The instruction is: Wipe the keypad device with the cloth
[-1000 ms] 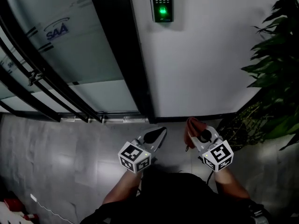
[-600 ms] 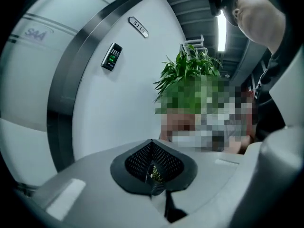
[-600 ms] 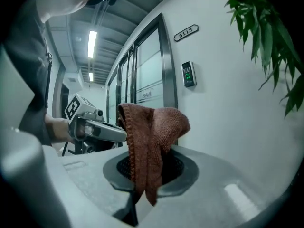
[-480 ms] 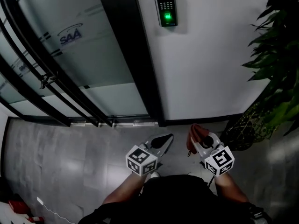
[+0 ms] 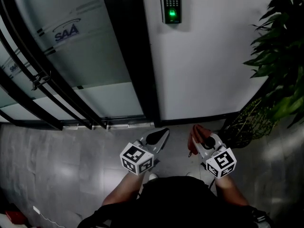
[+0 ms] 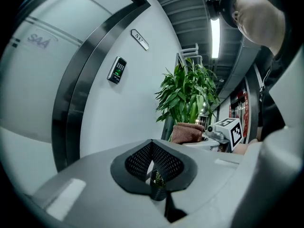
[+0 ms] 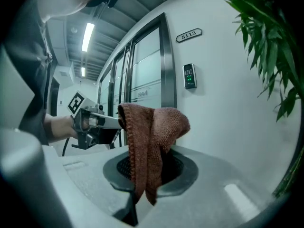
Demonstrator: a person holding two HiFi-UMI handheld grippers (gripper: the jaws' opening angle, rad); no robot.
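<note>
The keypad device [image 5: 171, 4] is a dark box with a green light, mounted high on the white wall; it also shows as the keypad device [image 6: 116, 70] and the keypad device [image 7: 189, 76]. A reddish-brown cloth [image 7: 149, 141] hangs folded from my right gripper [image 5: 196, 136], which is shut on it, low near the floor and far below the device. The cloth [image 6: 187, 132] shows beside the plant in the left gripper view. My left gripper [image 5: 158, 137] is held level with the right one, its jaws shut with nothing between them.
A dark door frame [image 5: 128, 51] and frosted glass door [image 5: 66, 46] with bar handles stand left of the keypad. A potted plant [image 5: 280, 65] fills the right side. A room number plate [image 7: 188, 34] sits above the device. Grey tiled floor [image 5: 61, 170] lies below.
The head view has shifted slightly, so the keypad sits a little higher in the frame. Both grippers stay low at about the same places, the cloth still held.
</note>
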